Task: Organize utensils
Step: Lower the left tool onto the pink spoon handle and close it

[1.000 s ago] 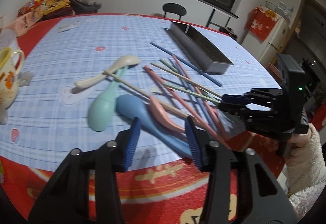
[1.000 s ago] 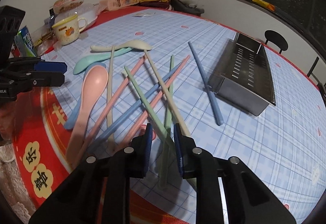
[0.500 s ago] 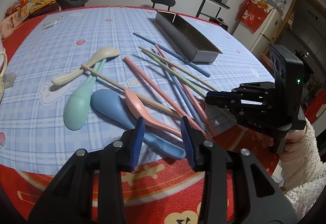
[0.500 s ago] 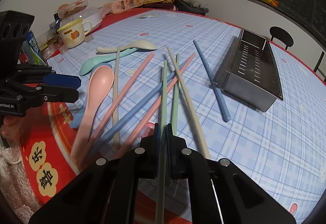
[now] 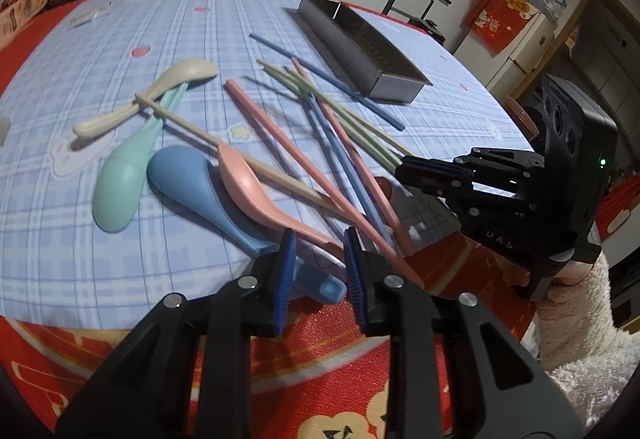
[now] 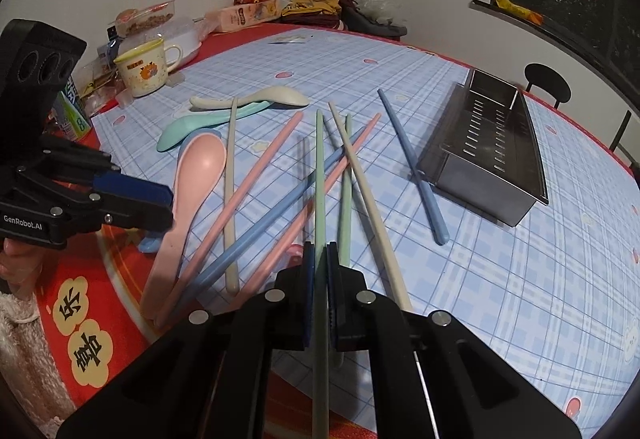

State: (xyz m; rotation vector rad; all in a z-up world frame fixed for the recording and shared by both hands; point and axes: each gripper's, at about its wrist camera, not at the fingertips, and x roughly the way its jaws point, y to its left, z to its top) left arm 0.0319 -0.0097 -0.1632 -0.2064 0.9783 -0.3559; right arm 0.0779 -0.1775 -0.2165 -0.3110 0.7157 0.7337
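Claws first: the right claw [image 6: 319,259] is clamped flat on a pale green chopstick [image 6: 319,175], whose far end points up the worktop [image 6: 500,319] and whose near end runs back under the claw body. A second ago its jaws stood apart over the pile with this stick lying loose below them; now the stick is lifted clear of the heap at its gripped end.

The left claw [image 5: 320,251] has just been closing, its blue pads [image 5: 285,271] much nearer each other than a second ago, yet not touching anything. Between them sits the handle end of a pink plastic spoon [image 5: 248,183], which lies on top of a blue plastic spoon [image 5: 188,183]. This claw has also come closer to the spoons than in the earlier frame.

Just left of the pink spoon's bowl lie a mint green spoon [image 5: 124,175] and a cream spoon [image 5: 160,91], crossed by a beige chopstick [image 5: 192,129]. To the pink spoon's right, pink chopsticks [image 5: 280,143], blue chopsticks [image 5: 344,167] and a second green one are fanned together. Beyond them, well apart from the pink spoon, stands the grey metal slotted utensil tray [image 6: 496,143], with one blue chopstick [image 6: 412,167] just beside it.
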